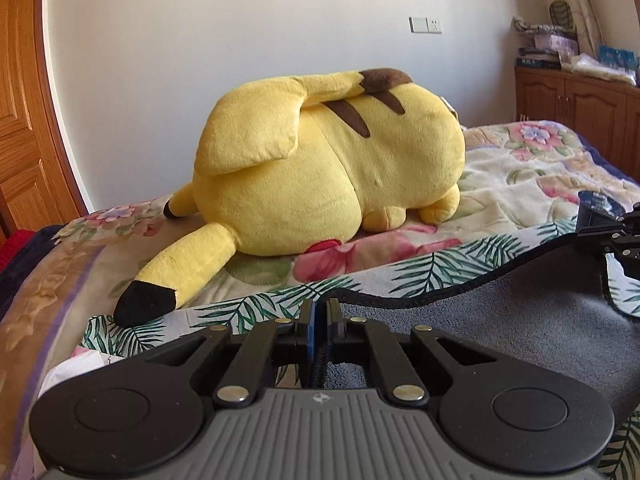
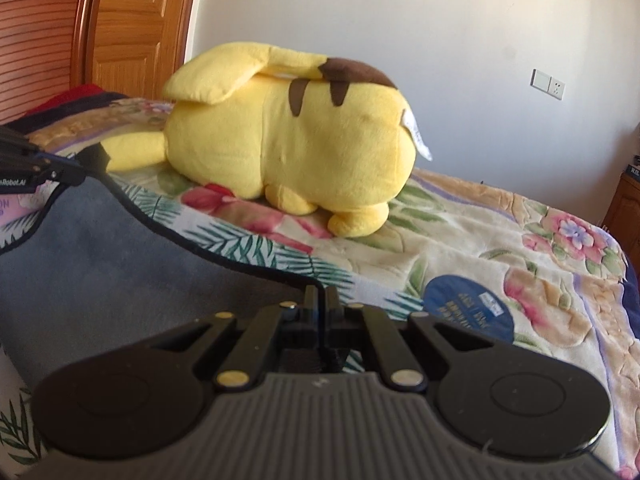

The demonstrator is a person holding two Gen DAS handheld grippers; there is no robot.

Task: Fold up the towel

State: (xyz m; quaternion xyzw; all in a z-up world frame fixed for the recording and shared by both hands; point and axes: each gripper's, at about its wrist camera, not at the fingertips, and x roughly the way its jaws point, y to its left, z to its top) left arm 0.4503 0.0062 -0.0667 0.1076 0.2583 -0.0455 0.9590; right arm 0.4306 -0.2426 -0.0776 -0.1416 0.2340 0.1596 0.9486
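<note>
Left wrist: my left gripper [image 1: 319, 312] is clamped on the towel's [image 1: 500, 320] black-trimmed edge, grey side up. Right wrist: my right gripper [image 2: 320, 300] pinches the same hem farther along. I see the towel [image 2: 120, 256] lifted between them, its palm-print side draping onto the floral blanket [image 2: 500, 248]. Yellow plush [image 1: 332, 152] lies just beyond.

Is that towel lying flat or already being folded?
Mid-fold: both grippers pinch the towel's dark-trimmed edge, lifted, showing its grey underside above the palm-leaf print.
</note>
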